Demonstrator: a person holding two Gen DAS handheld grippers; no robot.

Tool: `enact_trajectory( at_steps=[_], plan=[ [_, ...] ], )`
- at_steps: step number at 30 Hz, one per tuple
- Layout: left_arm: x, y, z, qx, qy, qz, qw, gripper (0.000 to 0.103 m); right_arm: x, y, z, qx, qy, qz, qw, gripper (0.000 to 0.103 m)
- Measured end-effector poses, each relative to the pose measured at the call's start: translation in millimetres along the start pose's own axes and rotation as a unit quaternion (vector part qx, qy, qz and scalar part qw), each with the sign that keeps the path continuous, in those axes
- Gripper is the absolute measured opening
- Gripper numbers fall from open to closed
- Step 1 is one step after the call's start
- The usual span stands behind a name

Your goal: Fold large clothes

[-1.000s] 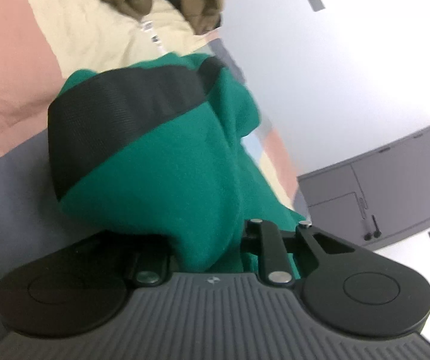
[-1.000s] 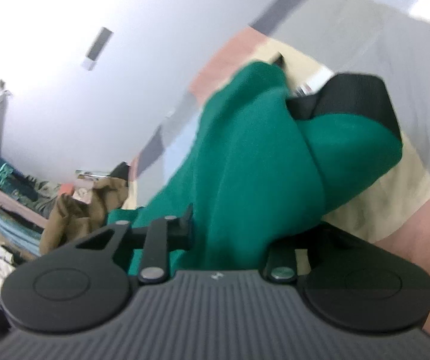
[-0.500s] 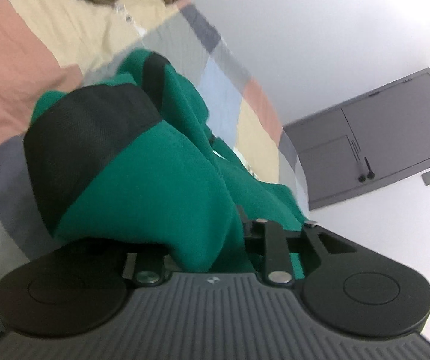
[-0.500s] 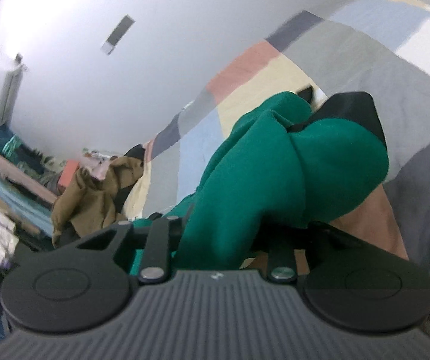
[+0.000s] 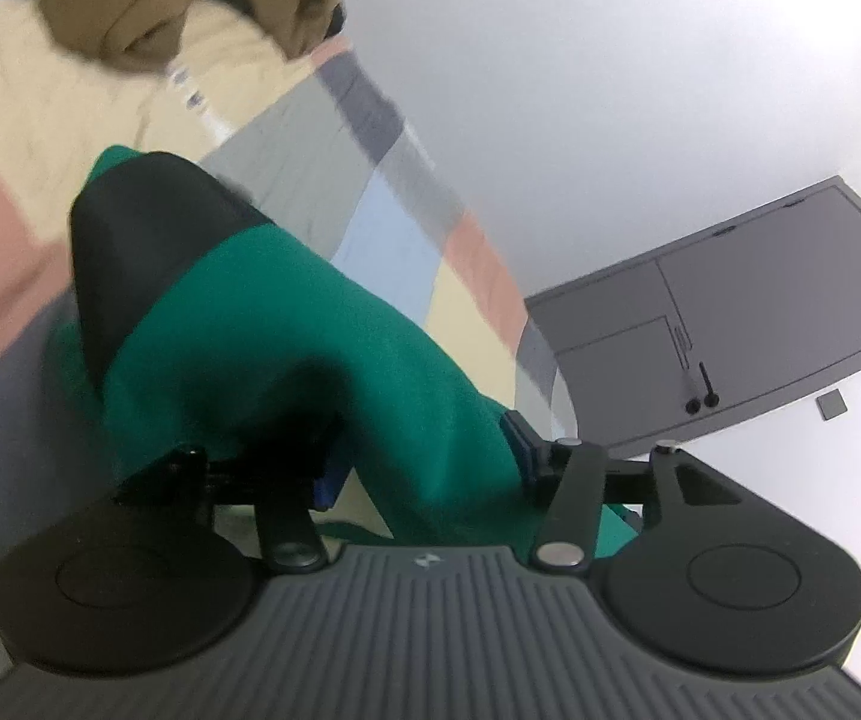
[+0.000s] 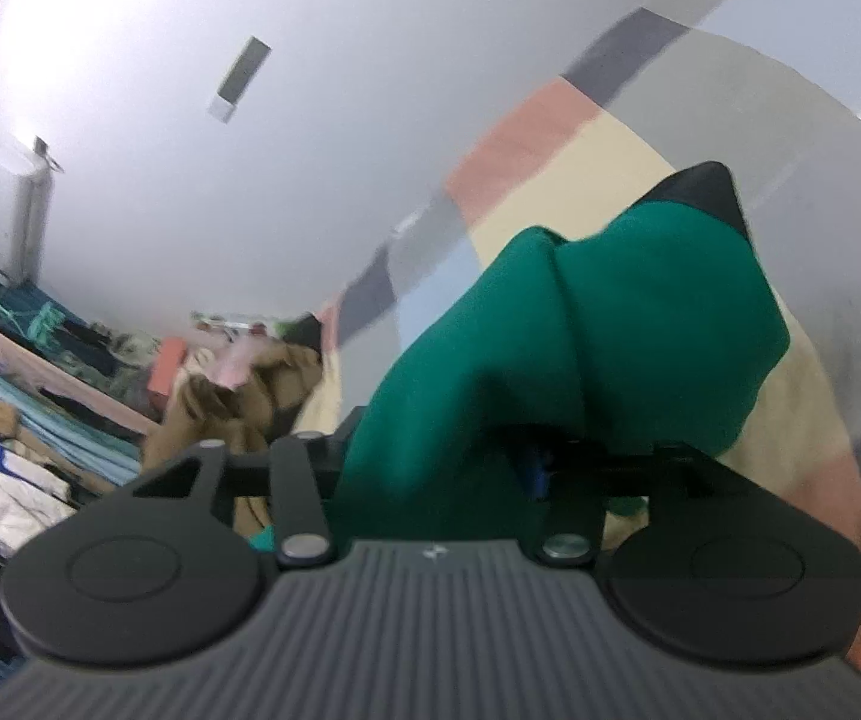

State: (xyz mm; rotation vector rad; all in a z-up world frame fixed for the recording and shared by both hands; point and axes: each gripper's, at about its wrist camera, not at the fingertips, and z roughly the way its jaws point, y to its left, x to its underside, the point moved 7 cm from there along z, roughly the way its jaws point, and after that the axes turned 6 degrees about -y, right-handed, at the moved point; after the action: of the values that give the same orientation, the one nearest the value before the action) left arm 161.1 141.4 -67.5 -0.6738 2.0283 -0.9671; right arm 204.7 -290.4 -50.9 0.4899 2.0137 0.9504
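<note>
White walls close in the room, with a grey door [image 5: 730,312] set into one of them and a rack of hanging clothes [image 6: 40,372] crowded along the far side. Under everything lies a bed [image 5: 382,222] covered in a patchwork quilt of pink, cream, grey and pale blue squares.

Across the quilt sits the green garment [image 5: 286,336], a large piece with a black band [image 5: 142,240] at its end, bunched into a soft hump rather than laid flat. Both views show it draped between the fingers of each tool. The left claw [image 5: 424,462] has its jaws opening, with a thick fold of green cloth running between them; the blue pads appear to stand off the fabric on both sides. The right claw [image 6: 448,456] is likewise opening, cloth between its jaws and seemingly no longer pinched. Held at matching spots on the two sides, the cloth was probably being carried over as one fold, and the spreading jaws suggest it is being let go onto the bed.

A brown garment [image 5: 190,0] lies crumpled further up the quilt, well apart from the green one, perhaps waiting its turn.
</note>
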Motion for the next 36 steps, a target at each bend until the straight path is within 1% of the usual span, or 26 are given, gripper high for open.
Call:
enact_trajectory(
  at_steps=[1, 2, 3, 4, 5, 6, 7, 8, 9, 11, 12, 13, 15, 18, 19, 20, 23, 25, 28, 30, 32, 34, 36],
  plan=[
    [-5.5, -2.6, 3.6, 0.002, -0.007, 0.007, 0.9999, 0.06, -3.9, 2.8, 3.4, -0.004, -0.005, -0.004, 1.0, 0.065],
    [-9.9, -6.7, 5.9, 0.004, -0.018, 0.017, 0.9997, 0.062, -8.1, 7.0, 8.2, -0.012, -0.015, -0.012, 1.0, 0.068],
    [-14.9, -10.2, 8.8, 0.006, -0.036, 0.034, 0.9987, 0.063, -11.3, 9.0, 11.7, -0.019, -0.024, -0.02, 0.999, 0.075],
    [-18.0, -13.5, 11.5, 0.006, -0.053, 0.053, 0.9971, 0.068, -13.9, 12.4, 16.1, -0.029, -0.034, -0.031, 0.999, 0.08],
    [-21.2, -18.1, 13.3, 0.004, -0.08, 0.085, 0.9931, 0.077, -15.6, 15.3, 20.0, -0.036, -0.041, -0.045, 0.997, 0.082],
    [-24.9, -21.6, 17.9, 0.002, -0.106, 0.11, 0.9882, 0.082, -16.1, 18.0, 25.0, -0.042, -0.046, -0.065, 0.996, 0.082],
    [-25.3, -23.4, 18.0, 0.0, -0.127, 0.129, 0.9836, 0.09, -15.7, 19.5, 31.6, -0.046, -0.047, -0.088, 0.994, 0.082],
    [-25.6, -24.2, 17.7, -0.003, -0.151, 0.151, 0.977, 0.093, -14.9, 18.2, 36.2, -0.044, -0.048, -0.101, 0.993, 0.081],
    [-24.3, -24.1, 17.7, -0.002, -0.162, 0.169, 0.9722, 0.093, -14.0, 15.6, 39.3, -0.04, -0.05, -0.11, 0.992, 0.081],
    [-19.0, -22.8, 22.9, -0.006, -0.164, 0.211, 0.9636, 0.094, -11.0, 10.8, 42.9, -0.043, -0.053, -0.131, 0.989, 0.081],
    [-16.3, -21.0, 30.2, -0.02, -0.159, 0.237, 0.9582, 0.094, -8.9, 8.8, 45.8, -0.042, -0.051, -0.148, 0.987, 0.081],
    [-15.0, -20.3, 35.4, -0.033, -0.157, 0.255, 0.9534, 0.094, -5.9, 7.0, 50.5, -0.036, -0.046, -0.17, 0.984, 0.081],
    [-12.3, -22.8, 47.3, -0.051, -0.153, 0.285, 0.9448, 0.094, -3.9, 5.7, 56.8, -0.032, -0.046, -0.195, 0.979, 0.081],
    [-15.2, -27.3, 71.2, -0.078, -0.145, 0.337, 0.9272, 0.095, -8.0, 1.0, 73.1, -0.027, -0.042, -0.198, 0.979, 0.081],
    [-15.1, -21.8, 77.9, -0.081, -0.143, 0.343, 0.9247, 0.096, -9.8, -0.9, 79.2, -0.022, -0.04, -0.197, 0.979, 0.081],
    [-17.6, -18.9, 86.7, -0.087, -0.141, 0.345, 0.9239, 0.096, -11.4, -3.7, 88.1, -0.014, -0.038, -0.198, 0.979, 0.081],
    [-28.9, 0.0, 115.7, -0.102, -0.132, 0.339, 0.9261, 0.096, -11.7, -13.7, 114.7, 0.004, -0.031, -0.211, 0.977, 0.08],
    [-37.3, 11.1, 133.0, -0.123, -0.127, 0.34, 0.9237, 0.096, -11.5, -18.2, 135.6, 0.02, -0.03, -0.242, 0.97, 0.08],
    [-48.6, 25.6, 153.2, -0.147, -0.117, 0.335, 0.9235, 0.096, -11.6, -20.6, 162.7, 0.04, -0.034, -0.273, 0.961, 0.08],
    [-55.2, 34.7, 160.3, -0.15, -0.113, 0.326, 0.9265, 0.096, -12.0, -22.8, 177.7, 0.055, -0.04, -0.279, 0.958, 0.08],
    [-60.5, 44.5, 169.4, -0.152, -0.106, 0.306, 0.9336, 0.096, -10.7, -25.7, 191.6, 0.065, -0.042, -0.285, 0.955, 0.081],
    [-64.8, 49.7, 174.7, -0.149, -0.103, 0.294, 0.9384, 0.096, -10.0, -29.3, 202.7, 0.068, -0.042, -0.288, 0.954, 0.081],
    [-66.3, 49.9, 173.7, -0.146, -0.103, 0.292, 0.9396, 0.096, -10.7, -32.7, 207.9, 0.067, -0.046, -0.287, 0.954, 0.081]
  ],
)
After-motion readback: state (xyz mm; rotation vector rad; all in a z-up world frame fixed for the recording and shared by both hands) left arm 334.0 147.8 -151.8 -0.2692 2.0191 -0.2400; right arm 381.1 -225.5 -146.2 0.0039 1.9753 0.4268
